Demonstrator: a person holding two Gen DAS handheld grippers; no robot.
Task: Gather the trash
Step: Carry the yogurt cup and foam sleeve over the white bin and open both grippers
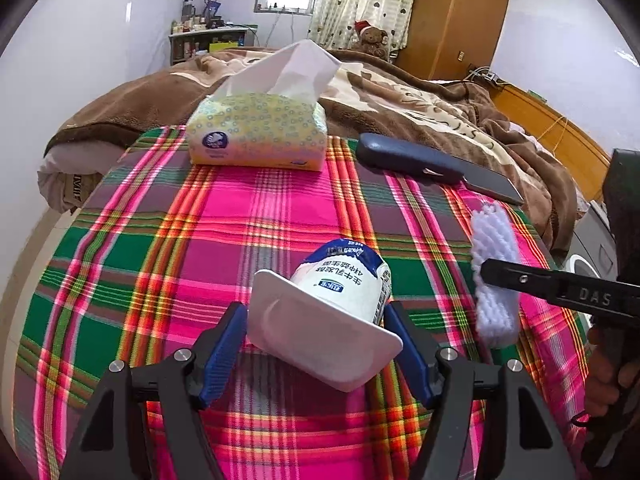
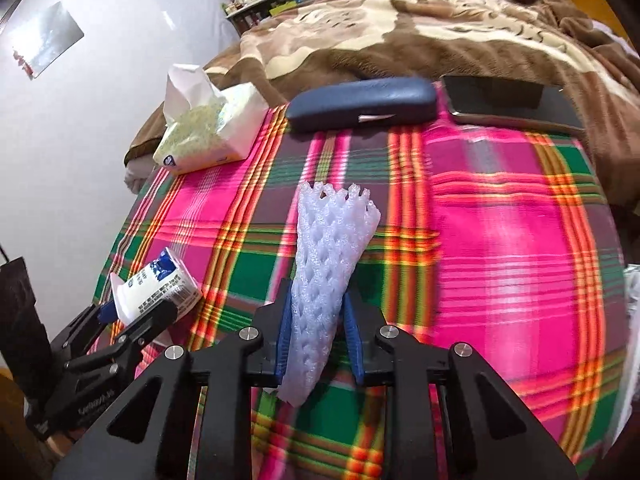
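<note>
Now: right gripper (image 2: 316,336) narrow, its blue pads pinching a white foam net sleeve (image 2: 332,256) that fans out ahead of it over the plaid-clothed bench (image 2: 500,248) | left gripper (image 1: 320,348) about half open, pads clasping a tipped white-and-blue yogurt cup (image 1: 340,300), base pointing away.

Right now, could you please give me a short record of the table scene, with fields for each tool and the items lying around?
left tool: closed on the yogurt cup, which is tipped on its side
right tool: closed on the white foam net
not trash: tissue pack, blue glasses case, phone
surface: plaid cloth
</note>
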